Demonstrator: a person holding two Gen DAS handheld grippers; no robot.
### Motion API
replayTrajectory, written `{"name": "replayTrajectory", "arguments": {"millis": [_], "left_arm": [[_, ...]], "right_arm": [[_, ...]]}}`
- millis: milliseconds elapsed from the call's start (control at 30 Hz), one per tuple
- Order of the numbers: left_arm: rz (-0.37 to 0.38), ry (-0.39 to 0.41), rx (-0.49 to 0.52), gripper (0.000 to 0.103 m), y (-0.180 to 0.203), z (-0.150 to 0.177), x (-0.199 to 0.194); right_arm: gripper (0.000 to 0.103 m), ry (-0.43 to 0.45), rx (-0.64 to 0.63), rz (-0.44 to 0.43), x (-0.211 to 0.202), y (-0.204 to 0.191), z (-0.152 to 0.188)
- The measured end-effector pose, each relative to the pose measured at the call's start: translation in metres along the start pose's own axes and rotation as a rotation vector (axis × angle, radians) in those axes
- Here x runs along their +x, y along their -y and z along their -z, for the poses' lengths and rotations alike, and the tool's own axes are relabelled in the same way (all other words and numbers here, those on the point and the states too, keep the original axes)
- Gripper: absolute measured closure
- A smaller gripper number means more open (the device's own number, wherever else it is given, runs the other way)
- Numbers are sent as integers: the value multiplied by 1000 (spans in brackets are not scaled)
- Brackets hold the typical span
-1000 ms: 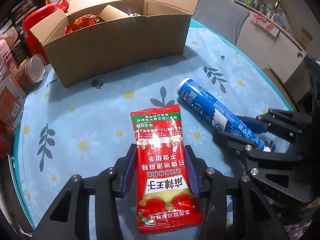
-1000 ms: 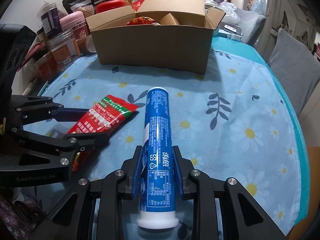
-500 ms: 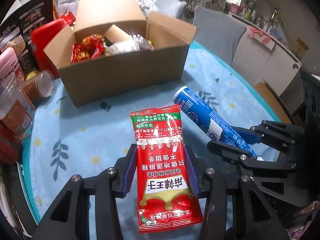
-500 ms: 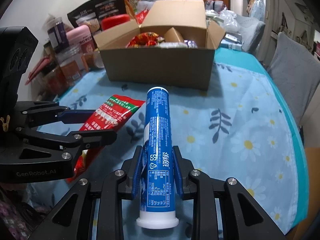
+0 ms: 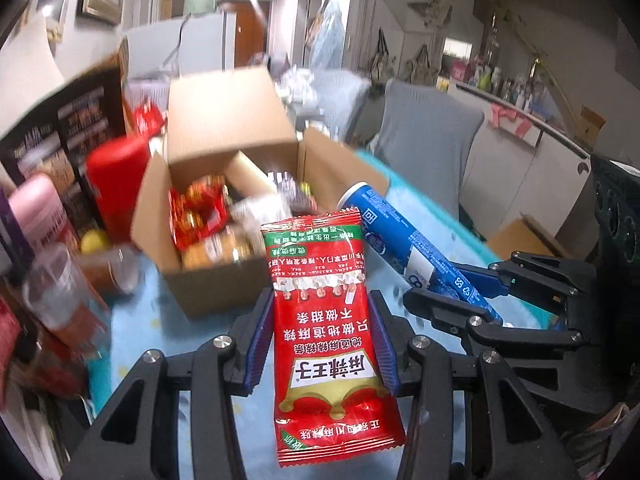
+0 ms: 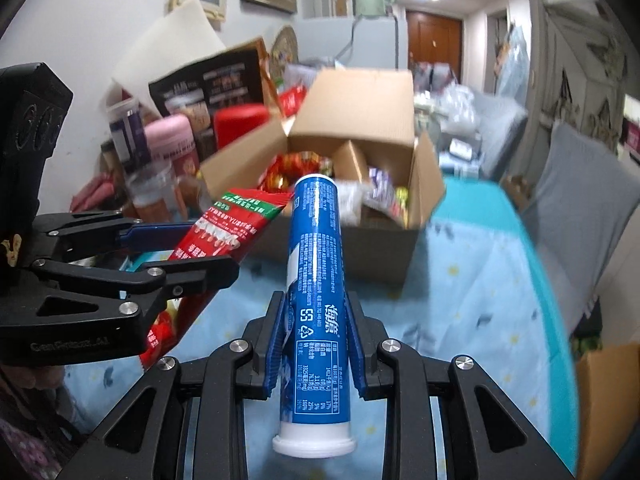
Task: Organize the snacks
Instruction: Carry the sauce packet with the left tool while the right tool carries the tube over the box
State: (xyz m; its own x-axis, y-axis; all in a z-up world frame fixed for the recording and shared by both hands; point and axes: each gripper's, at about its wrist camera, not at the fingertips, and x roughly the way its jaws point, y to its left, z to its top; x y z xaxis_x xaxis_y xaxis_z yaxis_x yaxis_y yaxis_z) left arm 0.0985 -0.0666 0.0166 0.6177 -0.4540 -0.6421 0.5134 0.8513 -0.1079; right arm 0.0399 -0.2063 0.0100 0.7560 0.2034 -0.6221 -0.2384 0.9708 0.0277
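Above the desk: both grippers are raised, side by side, just short of the cardboard box (image 5: pixel 216 292).
Left gripper (image 5: pixel 322 344): jaws clenched on a red snack packet (image 5: pixel 328 320); its top edge overlaps the box's near wall.
Right gripper (image 6: pixel 316 336): jaws clamped on a blue tube (image 6: pixel 316 264), white cap toward the camera, far end at the box rim.
Box: flaps open, wrapped snacks inside.
Room: bare floral cloth (image 6: pixel 480 280) to the right; jars (image 5: pixel 60 292) crowd the left edge.
Writing: Chinese print on both; recycling mark on the tube.
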Motion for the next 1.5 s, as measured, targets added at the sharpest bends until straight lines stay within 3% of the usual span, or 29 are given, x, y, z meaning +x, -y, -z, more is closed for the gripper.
{"name": "replayTrajectory", "arguments": {"millis": [500, 900, 1200, 1500], "left_arm": [[-52, 206, 4, 58, -15, -86, -15], [-86, 281, -44, 58, -47, -142, 24], [-112, 274, -63, 58, -70, -168, 67], [-135, 189, -68, 58, -84, -168, 115]], "right_arm": [[75, 167, -74, -9, -6, 13, -92], [75, 206, -71, -18, 29, 39, -146], [75, 189, -61, -20, 74, 56, -168], [75, 118, -21, -20, 123, 74, -170]]}}
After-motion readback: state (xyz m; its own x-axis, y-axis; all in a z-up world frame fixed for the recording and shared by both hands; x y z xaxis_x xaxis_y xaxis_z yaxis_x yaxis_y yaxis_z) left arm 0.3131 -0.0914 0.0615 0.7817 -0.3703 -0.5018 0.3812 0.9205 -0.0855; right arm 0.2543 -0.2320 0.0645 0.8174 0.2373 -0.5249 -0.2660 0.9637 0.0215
